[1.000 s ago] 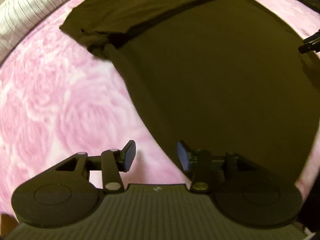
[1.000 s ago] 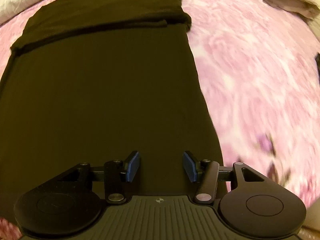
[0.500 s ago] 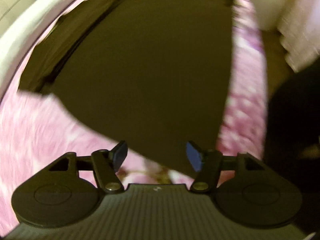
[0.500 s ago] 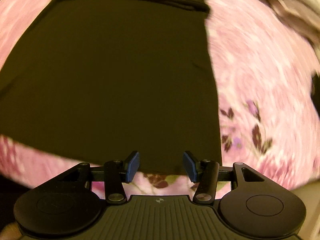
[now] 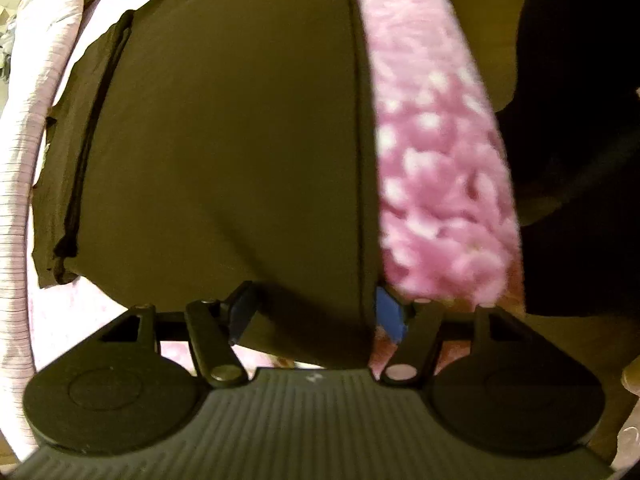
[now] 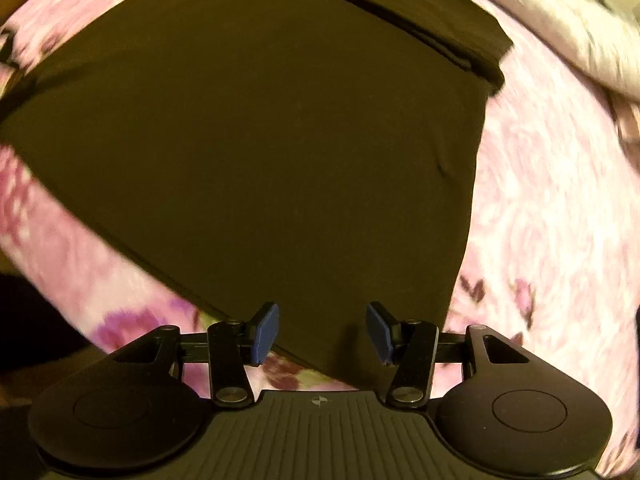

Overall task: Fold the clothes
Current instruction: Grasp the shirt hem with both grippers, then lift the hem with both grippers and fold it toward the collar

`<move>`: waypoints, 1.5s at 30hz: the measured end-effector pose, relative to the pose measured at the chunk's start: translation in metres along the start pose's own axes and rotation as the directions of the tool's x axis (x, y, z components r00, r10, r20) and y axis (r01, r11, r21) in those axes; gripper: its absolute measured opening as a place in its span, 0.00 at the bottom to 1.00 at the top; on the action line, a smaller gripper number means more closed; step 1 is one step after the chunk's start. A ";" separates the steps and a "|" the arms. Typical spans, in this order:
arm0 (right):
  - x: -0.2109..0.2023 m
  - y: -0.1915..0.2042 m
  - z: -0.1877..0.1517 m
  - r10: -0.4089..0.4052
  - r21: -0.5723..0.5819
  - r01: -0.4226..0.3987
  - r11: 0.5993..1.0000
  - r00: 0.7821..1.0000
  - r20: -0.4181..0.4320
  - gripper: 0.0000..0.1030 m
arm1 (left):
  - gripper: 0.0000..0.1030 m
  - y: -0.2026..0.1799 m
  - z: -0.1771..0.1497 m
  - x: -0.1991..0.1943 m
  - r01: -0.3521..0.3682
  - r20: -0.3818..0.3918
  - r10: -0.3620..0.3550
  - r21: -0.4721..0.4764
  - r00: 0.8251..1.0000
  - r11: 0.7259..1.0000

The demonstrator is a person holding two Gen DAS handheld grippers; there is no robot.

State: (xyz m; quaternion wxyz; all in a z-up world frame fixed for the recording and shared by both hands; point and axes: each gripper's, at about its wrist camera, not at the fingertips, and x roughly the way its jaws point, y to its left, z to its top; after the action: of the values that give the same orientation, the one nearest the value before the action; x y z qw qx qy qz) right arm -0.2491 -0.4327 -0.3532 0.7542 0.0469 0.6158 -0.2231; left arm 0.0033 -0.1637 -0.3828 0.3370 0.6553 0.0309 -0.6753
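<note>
A dark shirt [image 5: 224,140] lies spread flat on a pink floral blanket [image 5: 436,152]; in the right wrist view the same shirt [image 6: 260,152] fills the middle of the picture, with the blanket [image 6: 552,208] showing on both sides of it.

The left gripper [image 5: 316,312] sits low at the shirt's near corner. Its fingers [image 5: 244,308] stand wide apart, and the cloth of the corner lies between them, with the hemmed edge running up just inside the right finger. The fingers are not pressed on the cloth; whether the cloth touches either pad cannot be told. Along the left side of the shirt a folded strip with a dark seam runs up the picture, and beyond it lies a pale striped cloth [image 5: 24,184]. To the right of the blanket is a dark shape [image 5: 580,120], too dim to make out.

The right gripper [image 6: 322,332] sits at the other near corner. Its fingers [image 6: 266,330] are also wide apart and hold nothing; the shirt's pointed corner reaches down between them, above a patch of blanket with darker flowers. At the far end of the shirt a folded band crosses the top. Beyond it, at the upper right, lies a pale cloth [image 6: 560,24]. The blanket is blurred in both views.
</note>
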 end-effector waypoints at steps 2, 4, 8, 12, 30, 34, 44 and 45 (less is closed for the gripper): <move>-0.001 0.009 -0.007 -0.022 -0.084 0.023 0.996 0.999 0.024 0.51 | 0.09 0.005 0.002 0.000 -0.035 -0.009 0.035 -0.015 0.999 0.999; -0.002 0.021 -0.017 -0.047 -0.181 0.057 0.982 0.997 0.059 0.51 | 0.09 0.014 0.005 -0.001 -0.033 -0.018 0.032 -0.062 0.999 0.998; 0.015 0.032 -0.052 -0.090 -0.359 0.120 0.926 0.991 0.100 0.51 | 0.09 0.033 0.006 -0.004 -0.012 -0.022 0.009 -0.148 1.000 0.989; 0.026 0.041 -0.077 -0.082 -0.477 0.130 0.869 0.989 0.119 0.51 | 0.09 0.054 0.002 -0.009 0.020 -0.010 -0.023 -0.265 1.000 0.964; 0.051 0.004 -0.083 -0.170 -0.611 0.285 0.738 0.956 0.241 0.04 | 0.07 0.074 -0.007 -0.023 0.046 0.002 -0.048 -0.328 0.999 0.943; 0.035 -0.015 -0.067 -0.128 -0.586 0.235 0.775 0.968 0.218 0.02 | 0.06 0.068 -0.005 -0.037 0.054 0.005 -0.055 -0.289 0.998 0.956; -0.033 -0.021 -0.095 -0.075 -0.592 0.175 0.787 0.979 0.189 0.01 | 0.05 0.041 0.002 -0.093 0.032 0.023 -0.028 -0.205 0.999 0.978; -0.040 -0.020 -0.100 -0.068 -0.590 0.162 0.791 0.982 0.178 0.01 | 0.05 0.036 0.004 -0.100 0.041 0.023 -0.037 -0.209 0.999 0.977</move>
State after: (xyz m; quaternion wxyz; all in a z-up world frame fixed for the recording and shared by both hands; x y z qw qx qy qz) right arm -0.3534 -0.4050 -0.3345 0.7583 -0.2493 0.5989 -0.0642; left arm 0.0089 -0.1525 -0.2775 0.3910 0.6090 0.1118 -0.6810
